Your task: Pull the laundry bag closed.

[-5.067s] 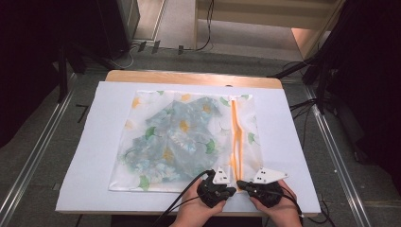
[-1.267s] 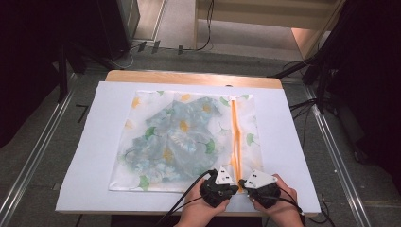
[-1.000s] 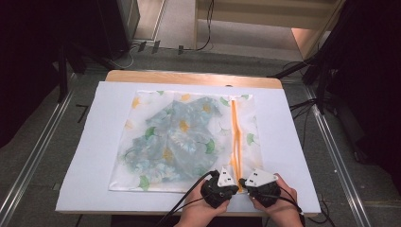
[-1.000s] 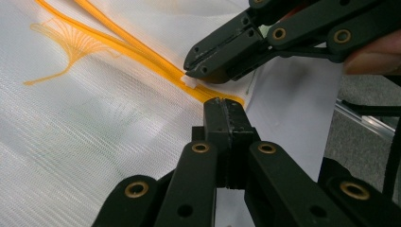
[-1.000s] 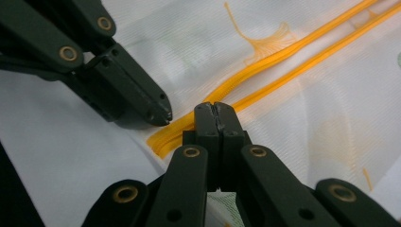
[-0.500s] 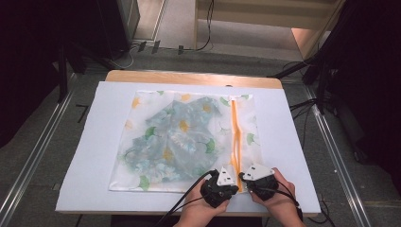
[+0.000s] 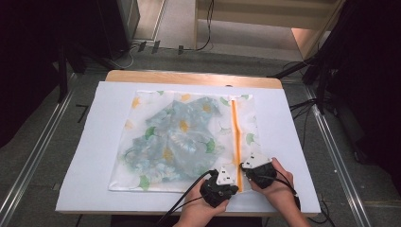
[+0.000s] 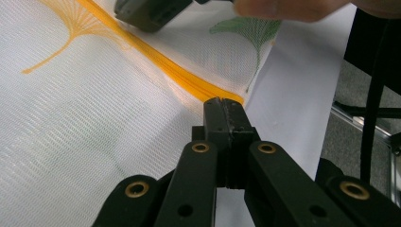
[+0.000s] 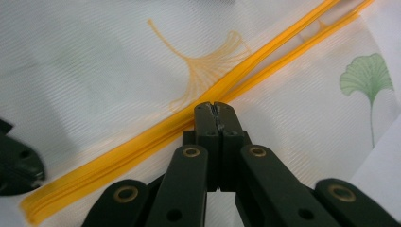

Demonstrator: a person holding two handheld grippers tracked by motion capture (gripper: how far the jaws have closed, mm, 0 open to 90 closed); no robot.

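A white mesh bag (image 7: pixel 142 106) printed with ginkgo leaves lies flat and holds a blue-green floral garment (image 7: pixel 175 139). An orange zipper (image 7: pixel 234 125) runs down its right side. My left gripper (image 7: pixel 231 168) is shut at the zipper's near end (image 8: pixel 208 90), its tips (image 8: pixel 222 101) pinching the mesh there. My right gripper (image 7: pixel 244 164) sits just beyond it, jaws shut on the zipper (image 9: pixel 142 146), tips (image 9: pixel 215 106) on the orange band. Past those tips the band splits into two strands (image 9: pixel 302 40). The right gripper (image 8: pixel 151 12) also shows in the left gripper view, and the left gripper (image 9: pixel 16 165) in the right gripper view.
The bag rests on a white sheet (image 7: pixel 94 142) that covers a wooden table (image 7: pixel 189 78). Metal rails (image 7: pixel 28 161) run along both sides on the floor. Cables (image 7: pixel 302 106) and dark stands lie beyond the right and far edges.
My right gripper has slid a little way up the zipper, away from the person and the left gripper. The left gripper has stayed at the zipper's near end.
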